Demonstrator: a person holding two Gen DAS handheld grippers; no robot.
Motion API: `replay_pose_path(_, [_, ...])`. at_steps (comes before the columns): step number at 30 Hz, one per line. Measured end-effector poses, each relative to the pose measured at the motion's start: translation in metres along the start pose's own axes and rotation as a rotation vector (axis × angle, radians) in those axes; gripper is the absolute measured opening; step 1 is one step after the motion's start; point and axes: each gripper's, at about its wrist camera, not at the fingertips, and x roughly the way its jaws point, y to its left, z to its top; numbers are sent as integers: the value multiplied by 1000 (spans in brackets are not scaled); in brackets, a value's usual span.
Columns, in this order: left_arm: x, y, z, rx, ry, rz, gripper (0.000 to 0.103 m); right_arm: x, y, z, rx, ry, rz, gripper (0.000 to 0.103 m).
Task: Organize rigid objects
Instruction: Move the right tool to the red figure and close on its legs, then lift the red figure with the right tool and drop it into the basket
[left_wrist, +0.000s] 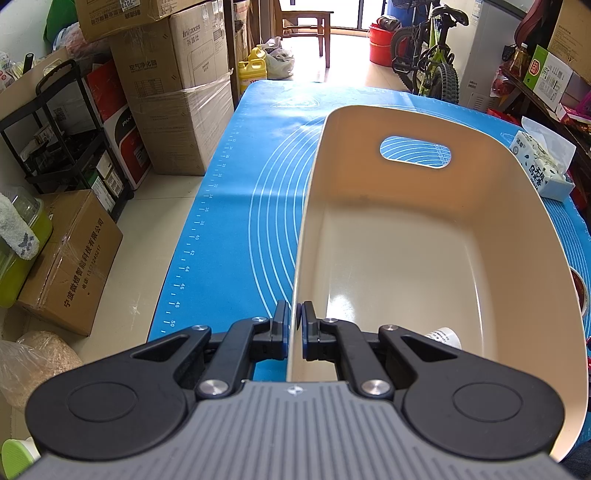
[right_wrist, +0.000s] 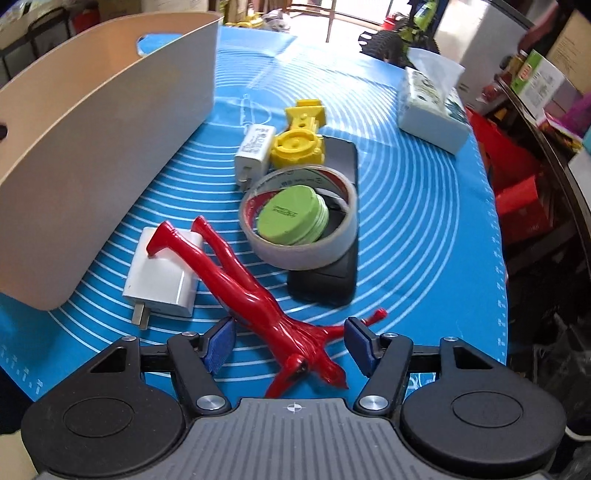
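Note:
My left gripper (left_wrist: 294, 323) is shut on the left wall of a beige bin (left_wrist: 424, 258), which also shows at the left of the right wrist view (right_wrist: 103, 147). A white cylinder (left_wrist: 445, 335) lies inside it near the gripper. My right gripper (right_wrist: 290, 341) is open around the torso of a red figurine (right_wrist: 243, 280) lying on the blue mat (right_wrist: 413, 221). Beyond it lie a white charger (right_wrist: 162, 275), a tape roll (right_wrist: 299, 218) holding a green round tin (right_wrist: 291, 214), a black phone (right_wrist: 328, 273), a smaller white charger (right_wrist: 255, 147) and a yellow plastic part (right_wrist: 301, 136).
A tissue pack (right_wrist: 432, 107) sits at the far right of the mat, also in the left wrist view (left_wrist: 543, 162). Cardboard boxes (left_wrist: 177, 92) and a black rack (left_wrist: 62, 122) stand left of the table. A bicycle (left_wrist: 432, 55) stands beyond it.

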Motion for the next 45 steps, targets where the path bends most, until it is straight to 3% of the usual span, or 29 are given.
replay_pose_path(6, [0,0,0,-1,0,0,8,7,9,9,-72,2,14,59])
replay_pose_path(10, [0,1,0,-1,0,-1,8,7,9,11,-81,-4,51,41])
replay_pose_path(14, [0,0,0,-2,1,-2,8,4,12,11,-77,-20,50,34])
replay_pose_path(31, [0,1,0,-1,1,-1,8,-47,-2,5,36,-159,84,33])
replay_pose_path(45, [0,1,0,0,2,-1,8,-104,-4,51,127,-345,32,33])
